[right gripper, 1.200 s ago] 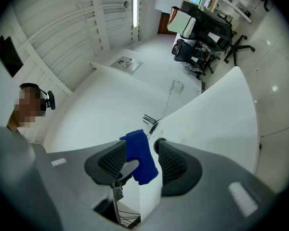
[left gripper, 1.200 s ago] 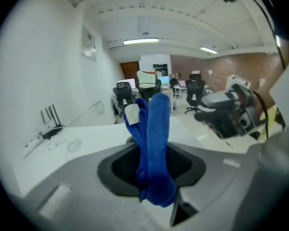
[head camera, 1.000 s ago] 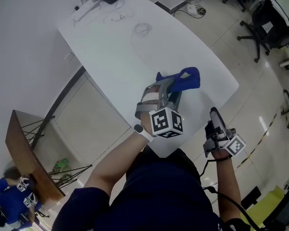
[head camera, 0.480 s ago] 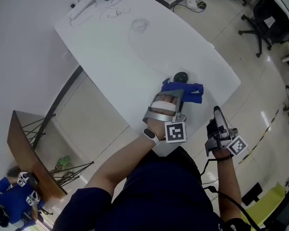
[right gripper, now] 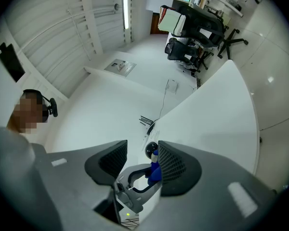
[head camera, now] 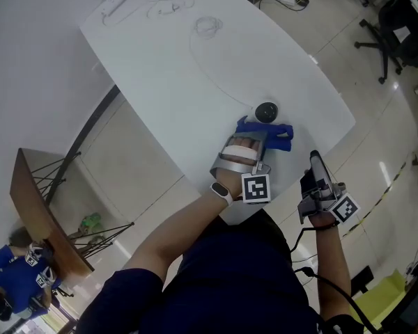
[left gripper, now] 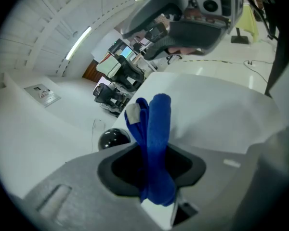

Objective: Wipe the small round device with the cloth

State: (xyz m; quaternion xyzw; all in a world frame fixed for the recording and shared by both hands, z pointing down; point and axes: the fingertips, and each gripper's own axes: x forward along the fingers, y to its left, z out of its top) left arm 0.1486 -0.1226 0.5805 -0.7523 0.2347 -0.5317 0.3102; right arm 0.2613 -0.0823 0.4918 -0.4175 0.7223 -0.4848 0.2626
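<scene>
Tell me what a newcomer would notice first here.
The bright blue cloth stands out against the white table, pinched in the left tongs near the table's near edge. Just beyond it sits a small black round device. The right tongs hang open and empty off the table's edge, over the floor.

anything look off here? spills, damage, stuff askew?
Nothing stands out. The small round black device sits on the white table near its edge, with the bunched blue cloth clamped in the left tool beside it. The right tool hangs open and empty off the table's edge.
</scene>
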